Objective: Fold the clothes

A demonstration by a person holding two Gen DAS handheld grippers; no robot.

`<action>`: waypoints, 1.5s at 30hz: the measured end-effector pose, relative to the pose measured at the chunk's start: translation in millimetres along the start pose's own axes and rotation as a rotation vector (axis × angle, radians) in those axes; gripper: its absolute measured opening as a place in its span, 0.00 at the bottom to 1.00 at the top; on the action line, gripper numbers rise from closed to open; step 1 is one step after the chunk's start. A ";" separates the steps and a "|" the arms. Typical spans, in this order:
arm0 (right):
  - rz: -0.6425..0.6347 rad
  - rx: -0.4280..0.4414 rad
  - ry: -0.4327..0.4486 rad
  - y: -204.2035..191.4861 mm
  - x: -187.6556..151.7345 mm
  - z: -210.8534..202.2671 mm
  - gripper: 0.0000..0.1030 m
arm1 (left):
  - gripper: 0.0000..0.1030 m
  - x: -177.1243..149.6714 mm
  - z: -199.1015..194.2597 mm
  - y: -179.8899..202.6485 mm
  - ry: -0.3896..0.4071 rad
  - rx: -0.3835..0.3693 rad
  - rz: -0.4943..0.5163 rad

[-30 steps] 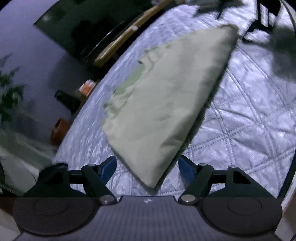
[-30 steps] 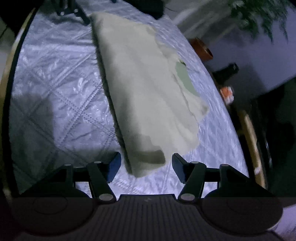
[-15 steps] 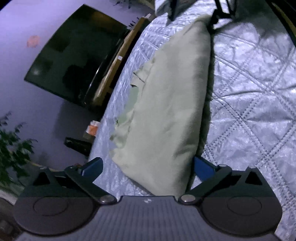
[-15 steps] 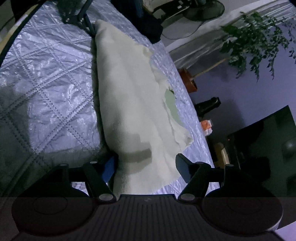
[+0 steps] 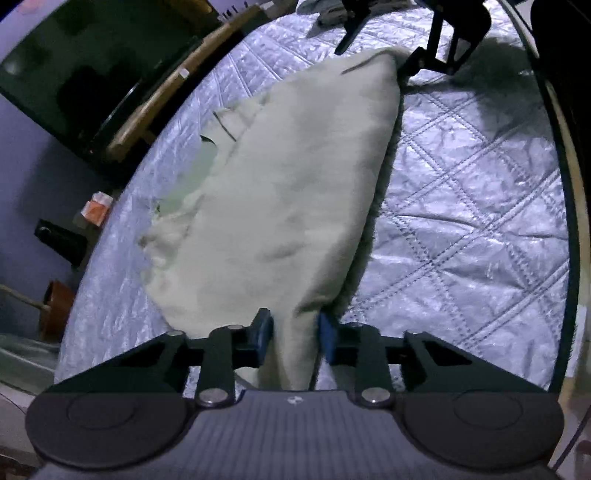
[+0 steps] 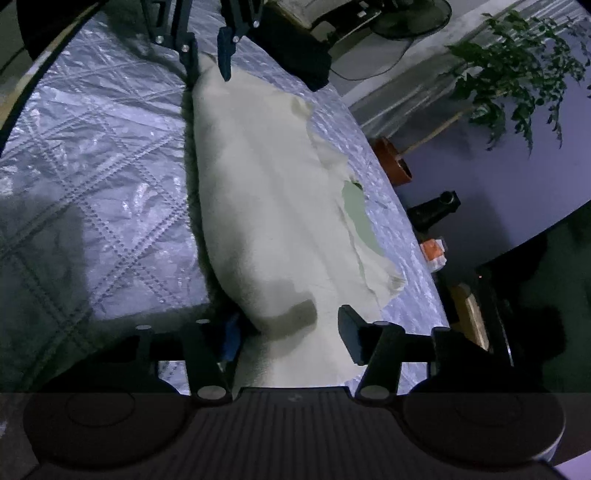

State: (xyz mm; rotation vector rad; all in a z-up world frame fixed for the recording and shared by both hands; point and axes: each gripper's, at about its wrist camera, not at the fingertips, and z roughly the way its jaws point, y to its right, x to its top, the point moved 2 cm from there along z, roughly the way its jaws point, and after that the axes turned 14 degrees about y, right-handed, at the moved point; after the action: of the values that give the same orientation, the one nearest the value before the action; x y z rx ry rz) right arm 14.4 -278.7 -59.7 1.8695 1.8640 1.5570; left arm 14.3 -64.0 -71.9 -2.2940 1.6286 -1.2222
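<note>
A pale cream-green garment (image 5: 280,206) lies folded into a long strip on the silver quilted cover (image 5: 461,206). My left gripper (image 5: 295,332) is at its near end. The jaws are closing, and the blue pads (image 5: 264,328) pinch a bunched fold of cloth. At the far end the right gripper (image 5: 384,51) straddles the strip. In the right wrist view the garment (image 6: 273,192) runs away from my right gripper (image 6: 290,332). Its jaws are closing, still wide, with cloth lying between the fingers (image 6: 351,332). The left gripper (image 6: 208,59) shows at the far end.
A dark screen (image 5: 74,62) on a wooden stand (image 5: 166,88) runs along one side of the cover. Beyond that edge are an orange box (image 6: 434,251), a brown pot (image 6: 393,162), a leafy plant (image 6: 517,66) and a fan (image 6: 399,18). A dark bundle (image 6: 295,55) lies on the cover.
My left jaws opened wide around the garment's near end, then closed onto it, bunching the cloth. The right jaws narrowed around their end, with more cloth lying between them.
</note>
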 end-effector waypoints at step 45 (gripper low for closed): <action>0.574 0.099 -0.100 55.2 62.5 -54.2 0.08 | 0.03 2.2 -96.2 -60.0 -0.003 0.064 -0.881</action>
State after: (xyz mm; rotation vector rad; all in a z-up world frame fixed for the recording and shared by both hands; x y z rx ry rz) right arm 1.2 -275.1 38.9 2.6386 1.4570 1.4745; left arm -0.6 -4.4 23.5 -3.0538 0.5042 -1.3258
